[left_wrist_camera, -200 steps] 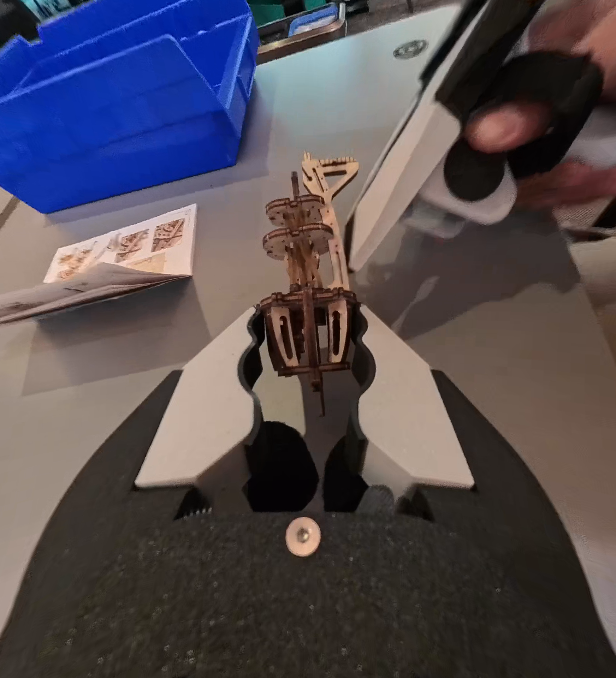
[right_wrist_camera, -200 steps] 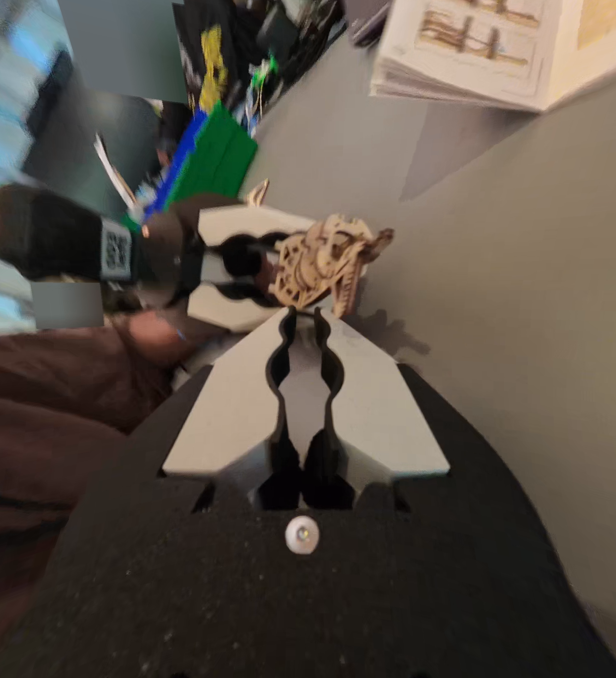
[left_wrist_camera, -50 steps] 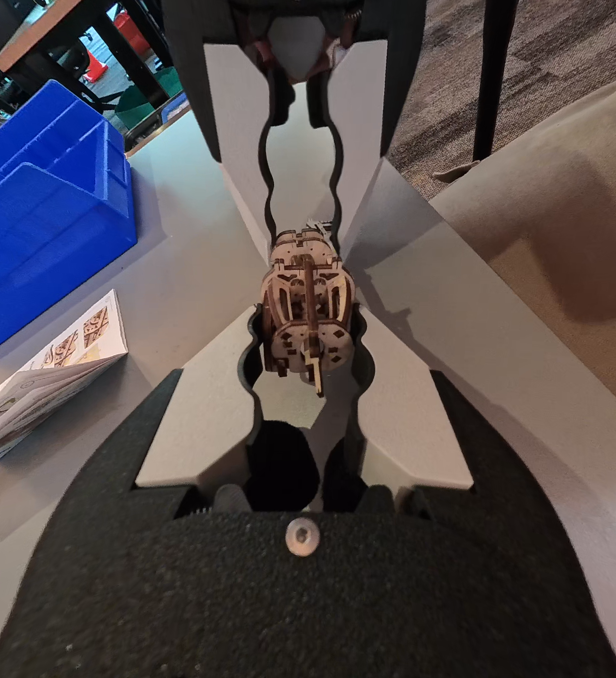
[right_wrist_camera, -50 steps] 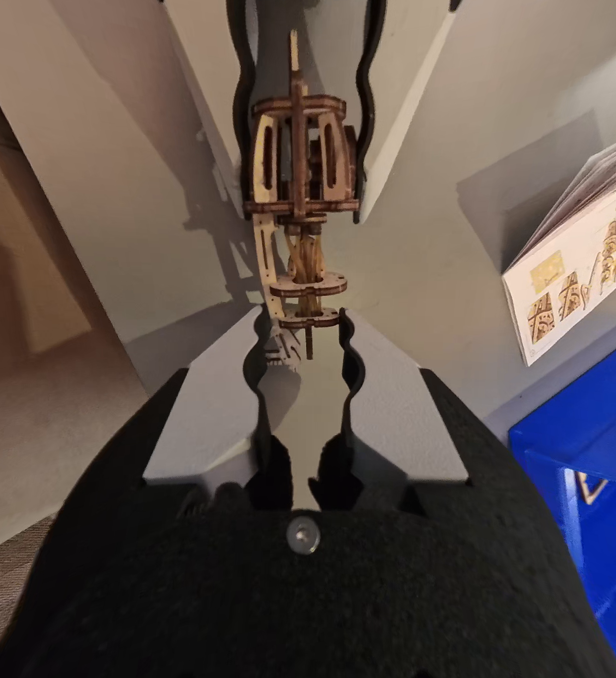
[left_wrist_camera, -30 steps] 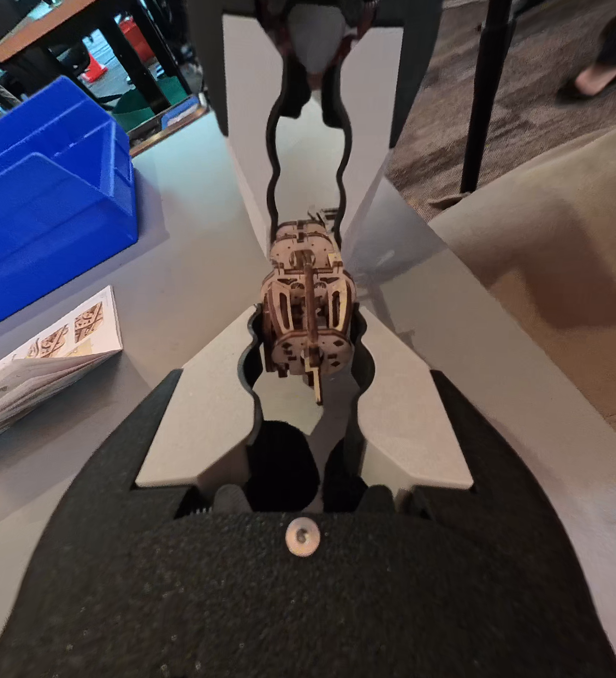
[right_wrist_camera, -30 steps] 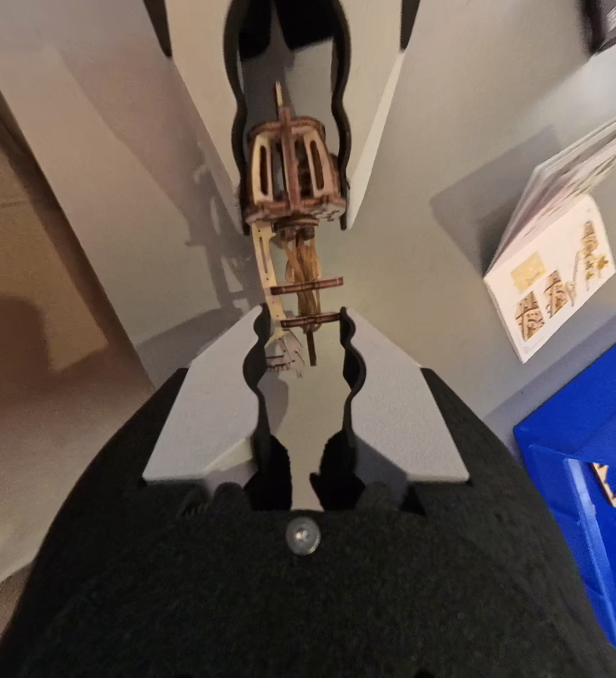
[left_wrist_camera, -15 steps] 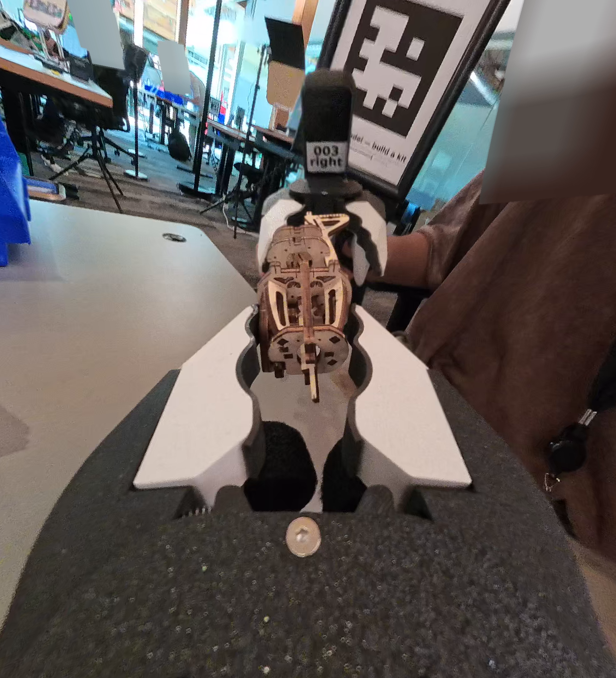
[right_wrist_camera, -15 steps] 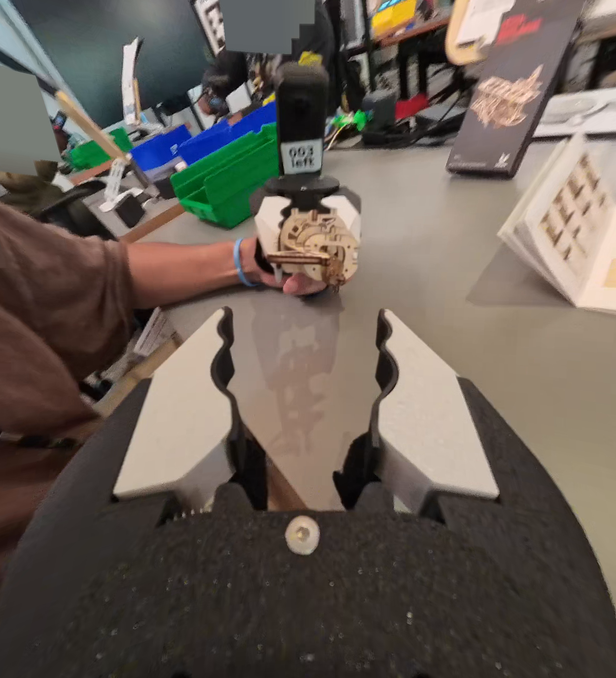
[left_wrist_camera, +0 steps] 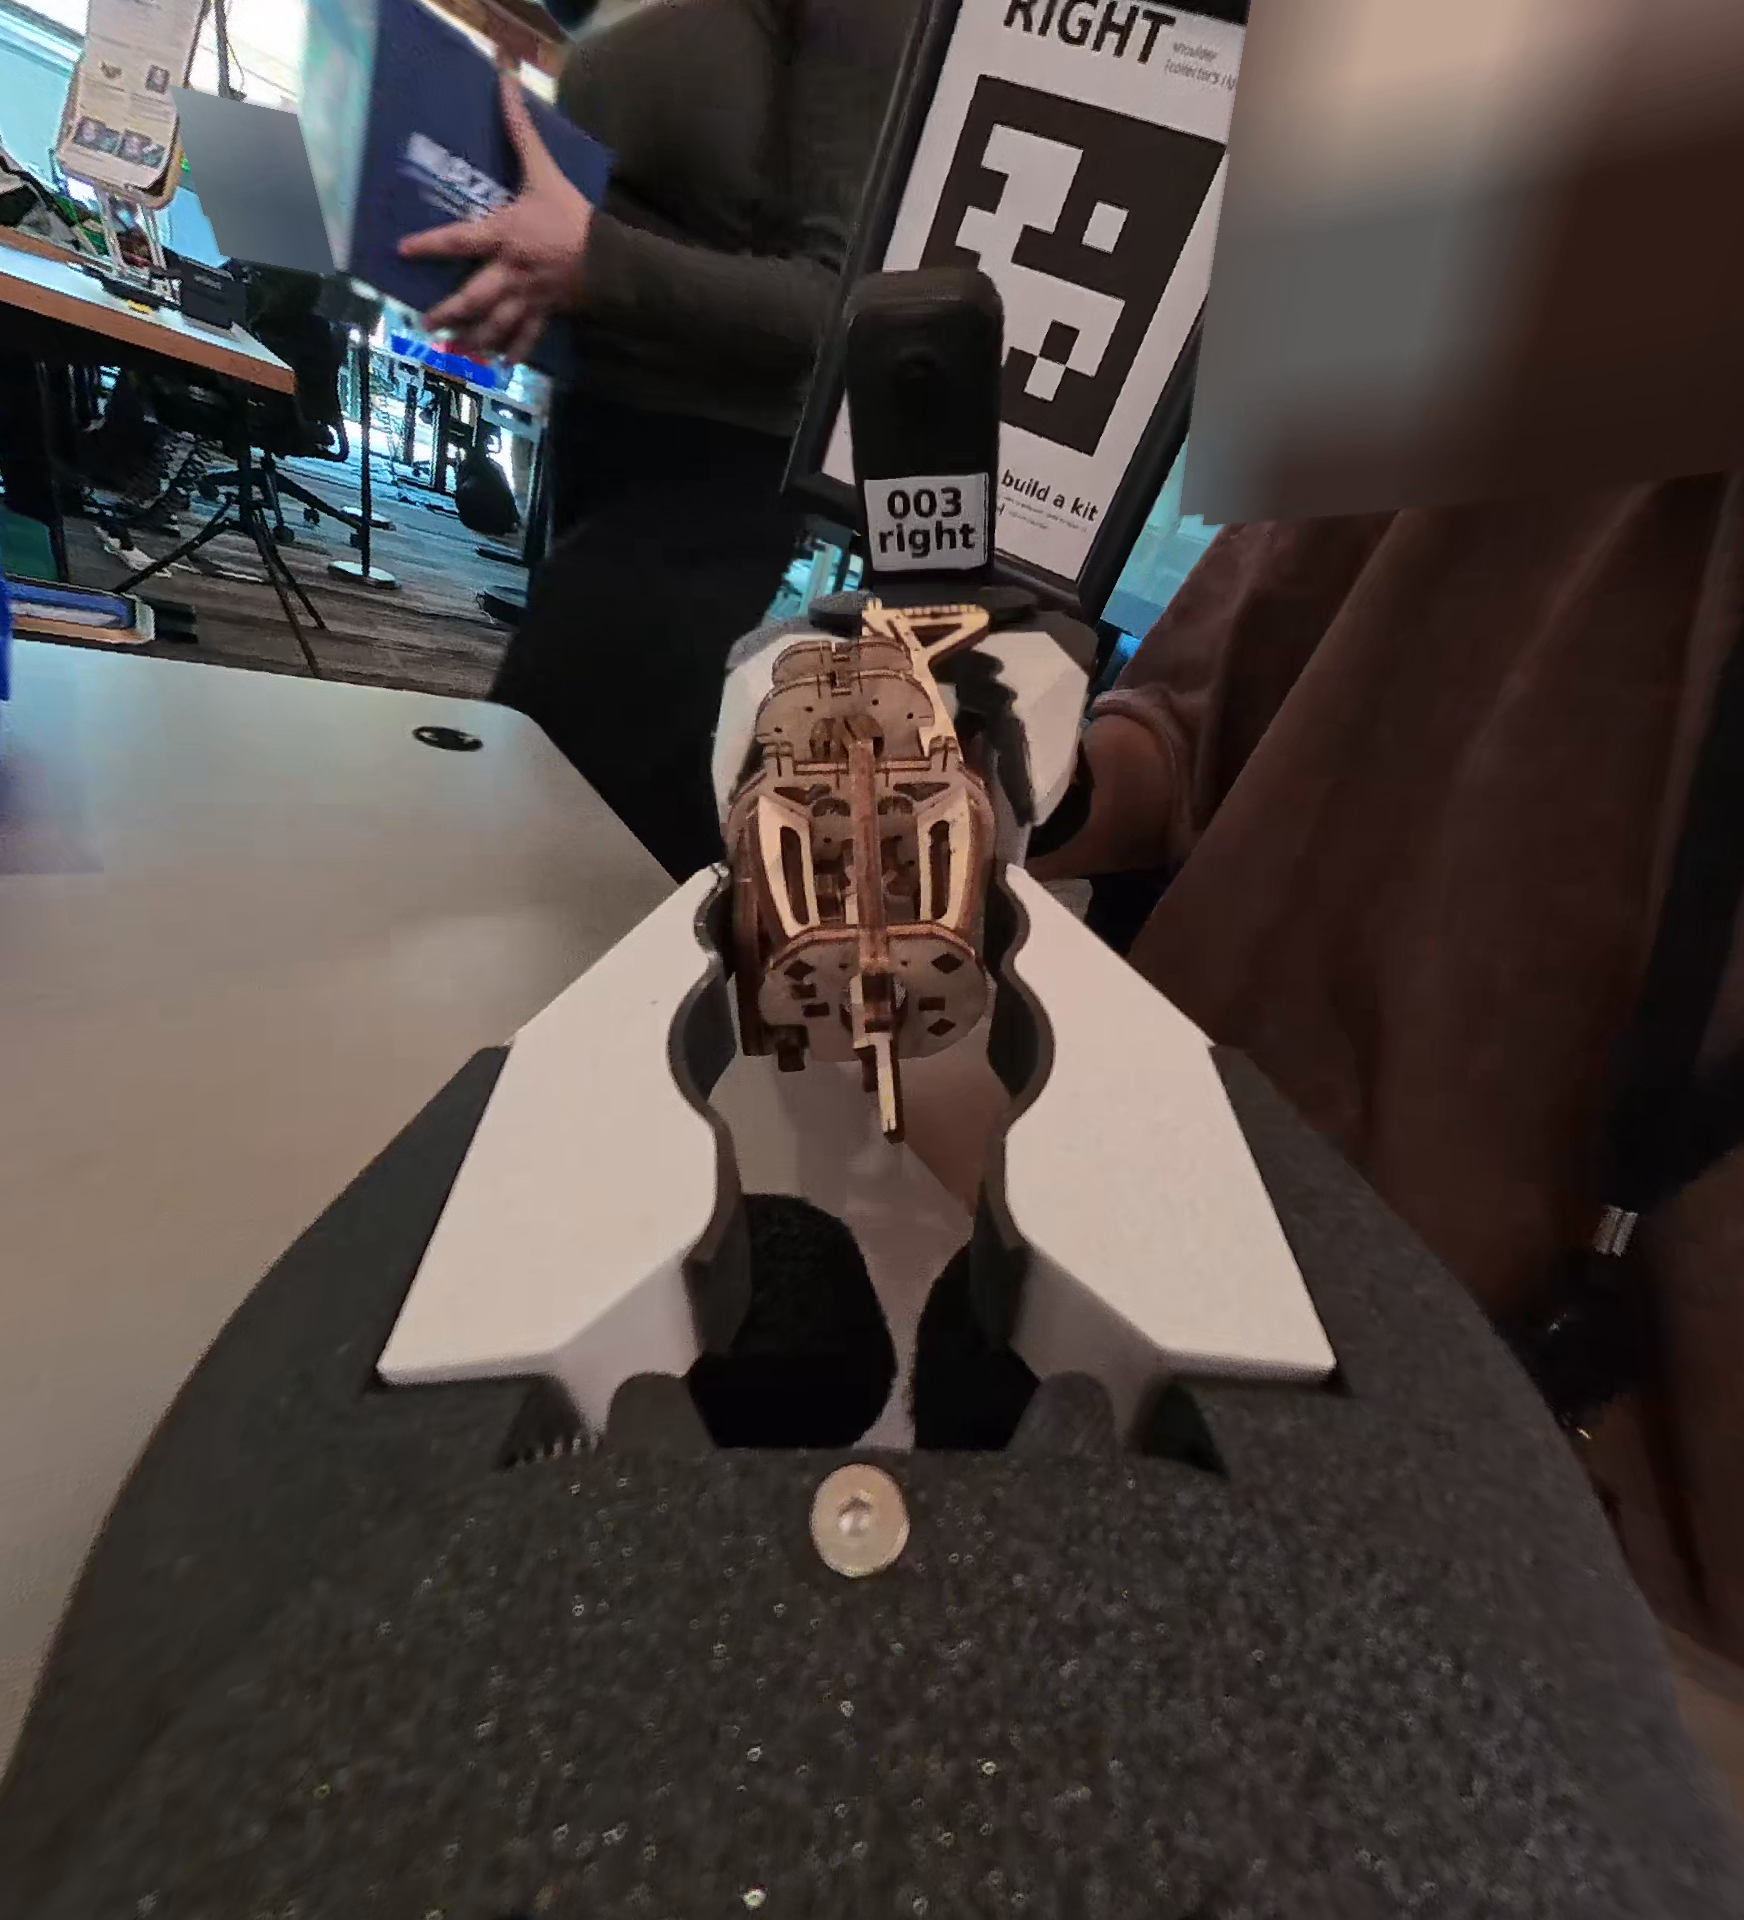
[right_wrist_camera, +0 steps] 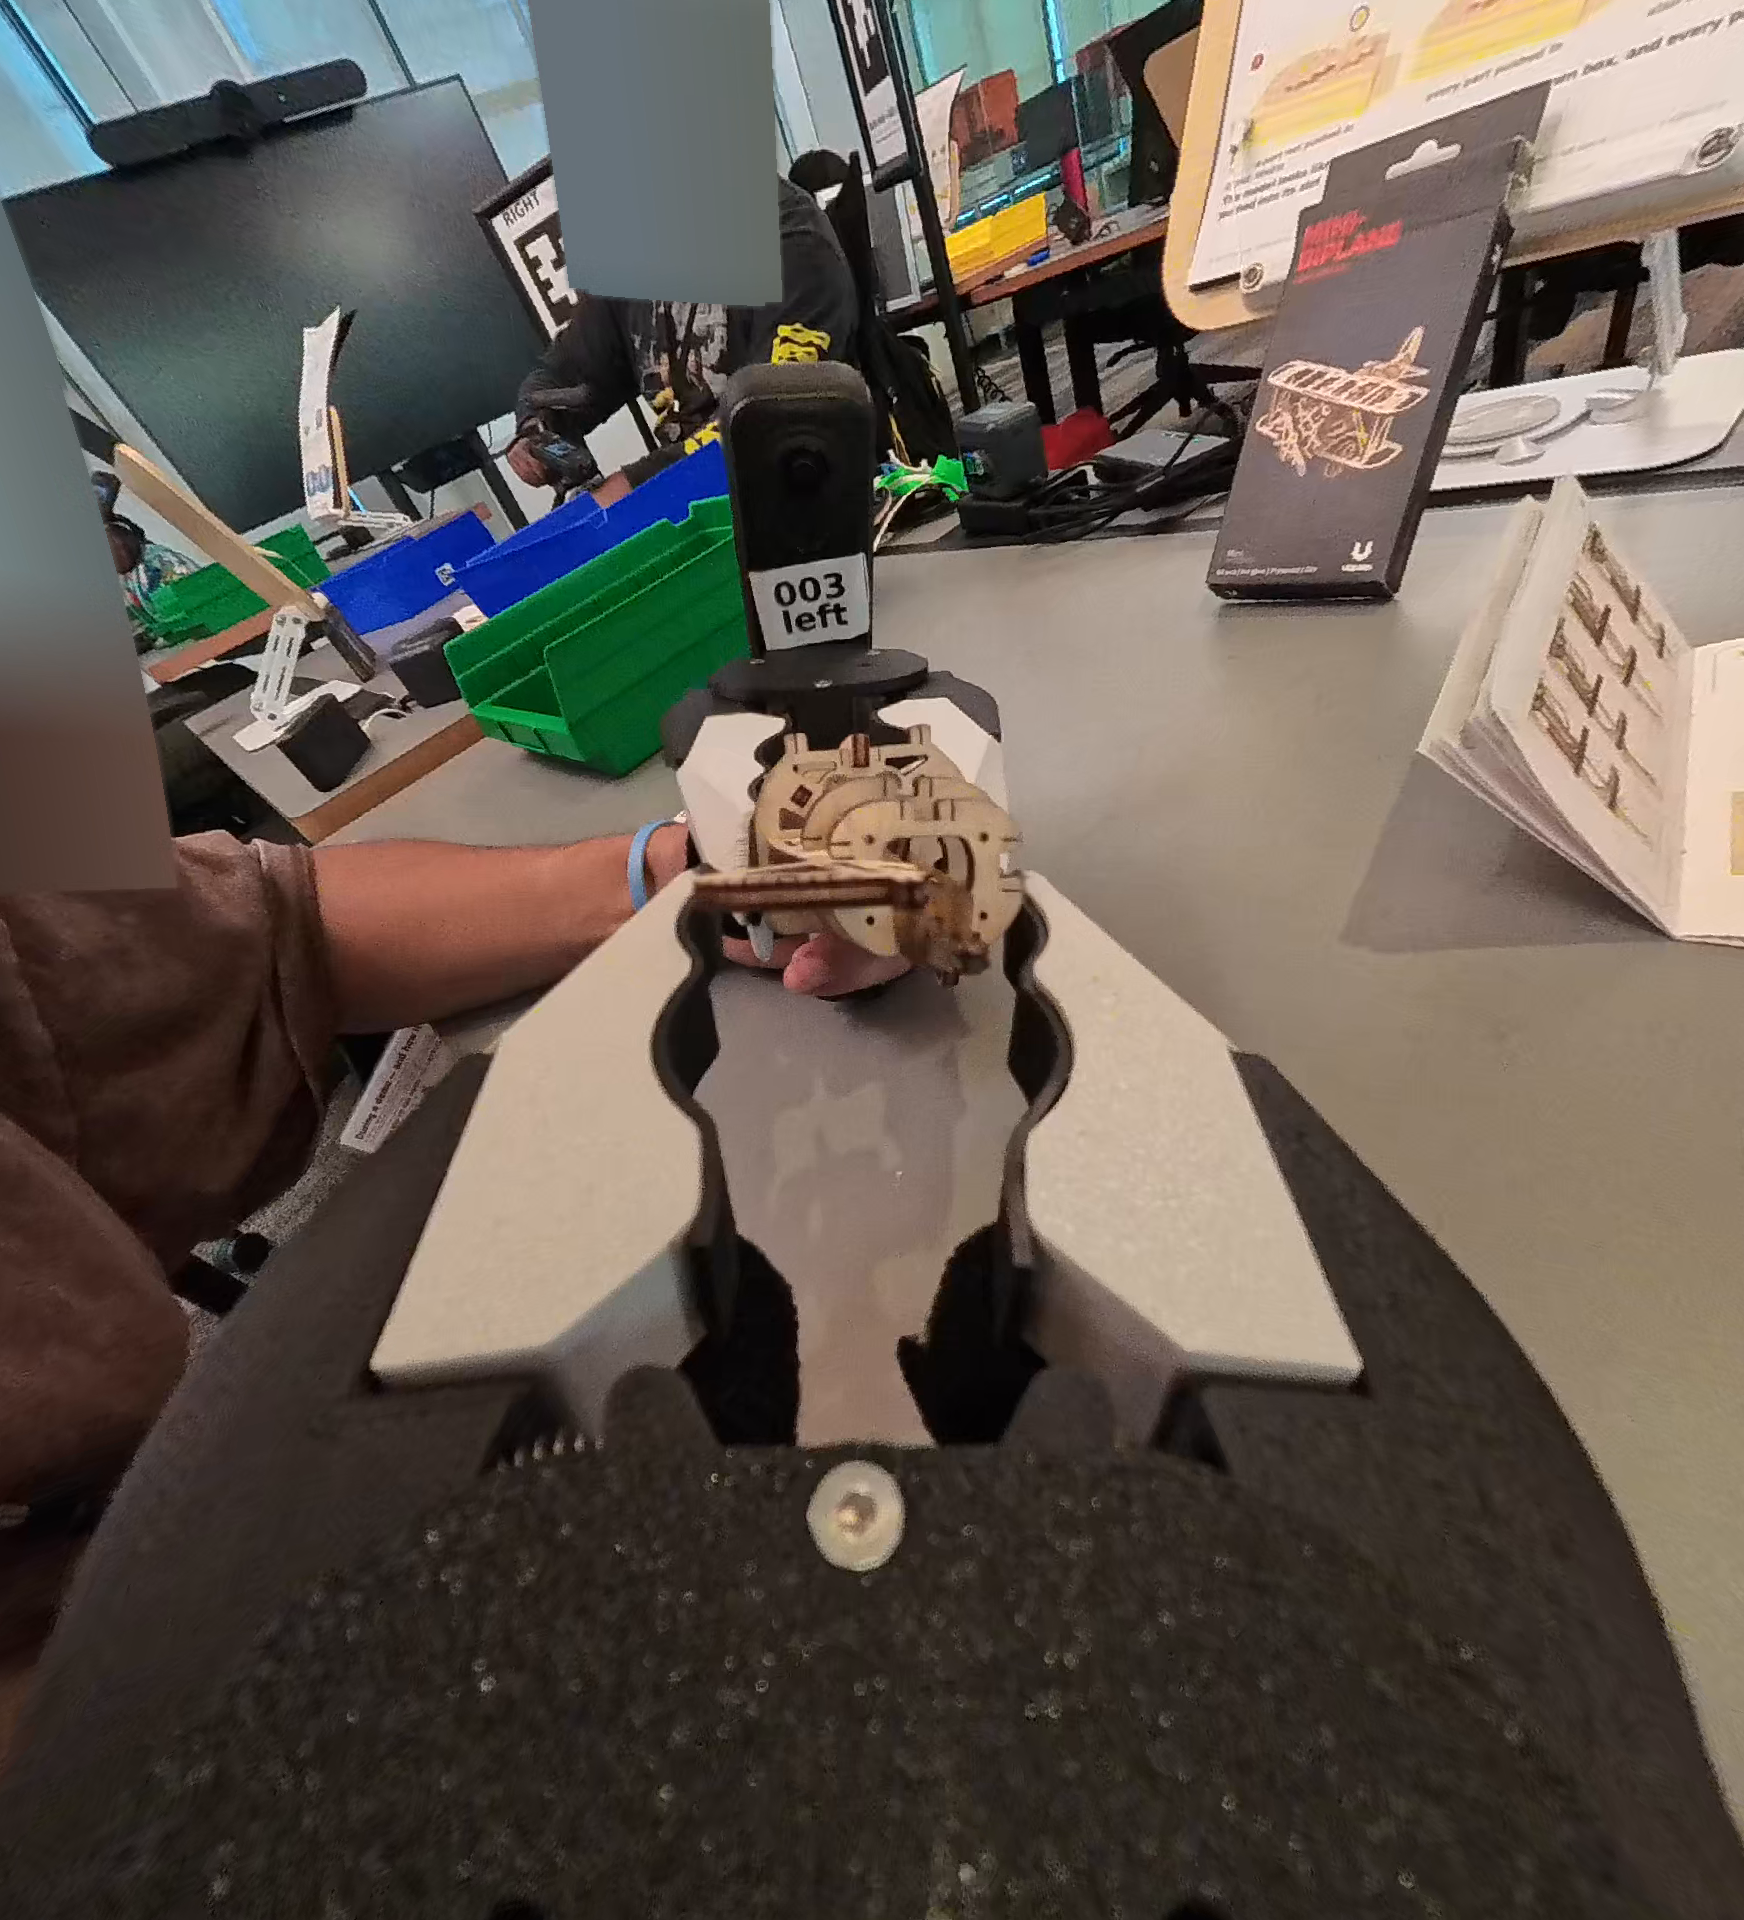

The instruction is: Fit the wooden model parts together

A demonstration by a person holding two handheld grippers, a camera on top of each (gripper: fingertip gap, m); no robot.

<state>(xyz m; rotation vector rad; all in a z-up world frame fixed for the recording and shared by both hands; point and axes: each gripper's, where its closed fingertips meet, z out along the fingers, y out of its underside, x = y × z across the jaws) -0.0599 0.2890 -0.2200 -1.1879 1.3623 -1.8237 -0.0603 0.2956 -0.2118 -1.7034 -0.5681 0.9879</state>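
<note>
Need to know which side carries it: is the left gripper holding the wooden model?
Yes: in the left wrist view the wooden model sits clamped between the left gripper's fingers, above the table.

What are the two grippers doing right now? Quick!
Left gripper: shut on the wooden model.
Right gripper: open, holding nothing; its fingertips flank the model's near end without clamping it.

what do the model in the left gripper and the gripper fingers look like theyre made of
The wooden model looks like thin laser-cut plywood: pale, unvarnished faces, darker brown cut edges, slotted tabs. The left gripper fingers look like matte white hard plastic, possibly 3D-printed, with dark wavy inner pads that may be rubber.
</note>
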